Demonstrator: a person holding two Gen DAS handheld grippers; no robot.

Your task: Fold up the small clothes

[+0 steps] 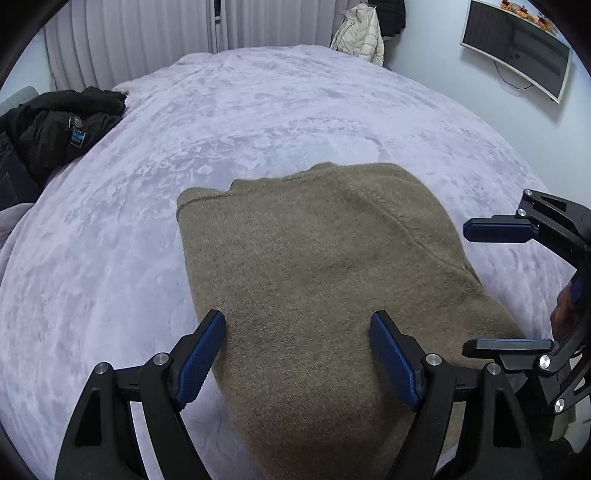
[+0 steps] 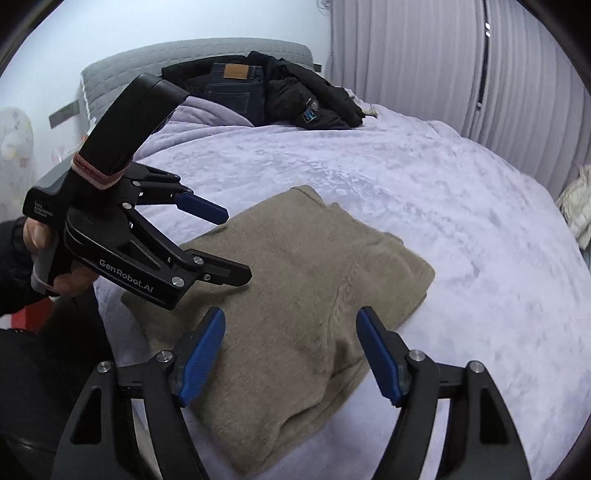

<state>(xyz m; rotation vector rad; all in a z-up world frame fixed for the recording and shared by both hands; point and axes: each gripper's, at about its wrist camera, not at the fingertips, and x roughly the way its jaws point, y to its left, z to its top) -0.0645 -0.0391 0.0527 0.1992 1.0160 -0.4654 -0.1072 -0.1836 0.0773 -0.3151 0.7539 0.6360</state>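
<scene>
A tan knit sweater (image 1: 314, 280) lies folded into a compact rectangle on the lilac bedspread (image 1: 258, 110). It also shows in the right wrist view (image 2: 295, 295). My left gripper (image 1: 297, 350) is open and empty, hovering over the sweater's near end; it also shows in the right wrist view (image 2: 232, 243) at the sweater's left edge. My right gripper (image 2: 290, 350) is open and empty over the sweater's near corner; it also shows in the left wrist view (image 1: 469, 288) at the sweater's right side.
A pile of dark clothes with jeans (image 2: 266, 92) lies at the head of the bed, also seen at left in the left wrist view (image 1: 59, 129). Curtains (image 1: 147, 33), a hanging white jacket (image 1: 360, 33) and a wall monitor (image 1: 517, 48) stand beyond the bed.
</scene>
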